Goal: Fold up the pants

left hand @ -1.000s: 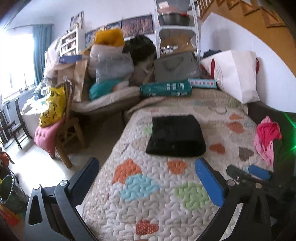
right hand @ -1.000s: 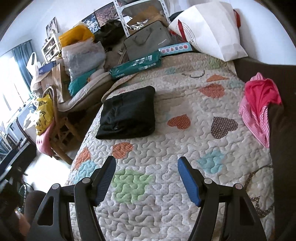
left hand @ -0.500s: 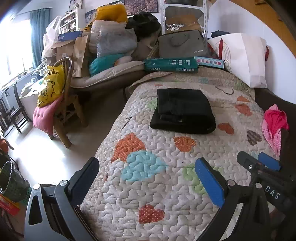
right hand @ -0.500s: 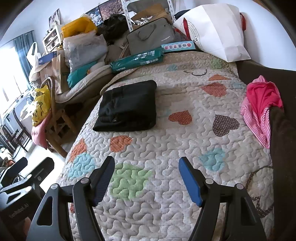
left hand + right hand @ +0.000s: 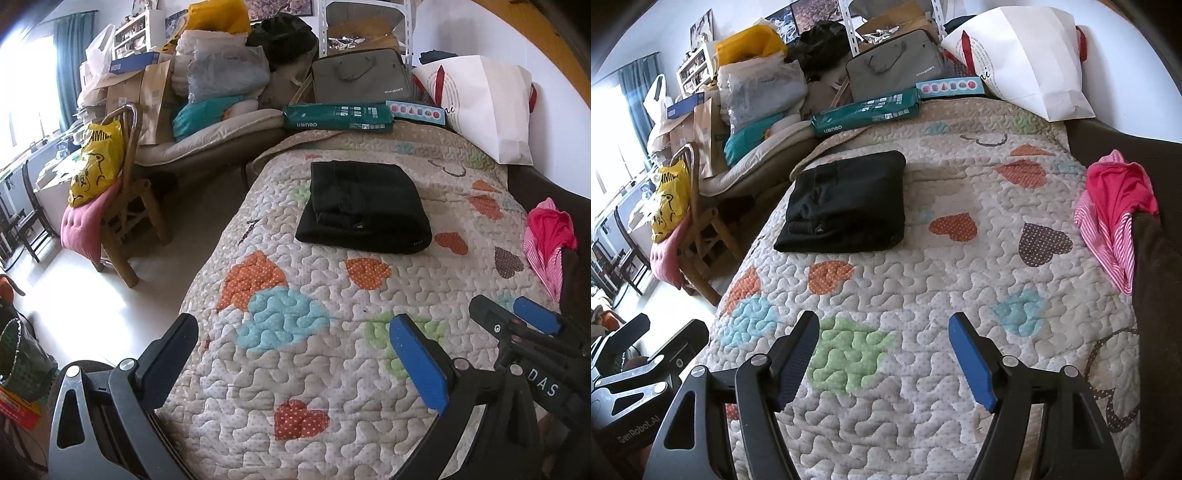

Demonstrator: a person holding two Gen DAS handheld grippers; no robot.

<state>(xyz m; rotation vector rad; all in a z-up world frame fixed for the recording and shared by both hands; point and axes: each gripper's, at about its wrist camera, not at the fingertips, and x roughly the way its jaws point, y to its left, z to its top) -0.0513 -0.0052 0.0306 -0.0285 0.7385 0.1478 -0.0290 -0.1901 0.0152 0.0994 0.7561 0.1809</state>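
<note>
Black pants point(image 5: 364, 208) point(image 5: 846, 203) lie folded into a neat rectangle on the quilted bedspread point(image 5: 314, 369) point(image 5: 960, 280), toward its far left side. My left gripper point(image 5: 291, 332) hovers open over the near part of the quilt, well short of the pants, with nothing between its fingers. My right gripper point(image 5: 881, 332) is open too, over the green heart patch, also empty and apart from the pants. In the left wrist view the right gripper point(image 5: 517, 314) shows at the lower right.
A pink and striped garment point(image 5: 1115, 210) is draped over the dark bed edge at the right. A white paper bag point(image 5: 1019, 55), a green box point(image 5: 868, 110) and piled bags stand beyond the bed's far end. A wooden chair point(image 5: 122, 206) with a yellow bag stands on the floor at the left.
The left wrist view has tipped downward, so the pants sit higher in the picture and more near quilt shows. The right view barely shifted. Both grippers stayed open and empty.
</note>
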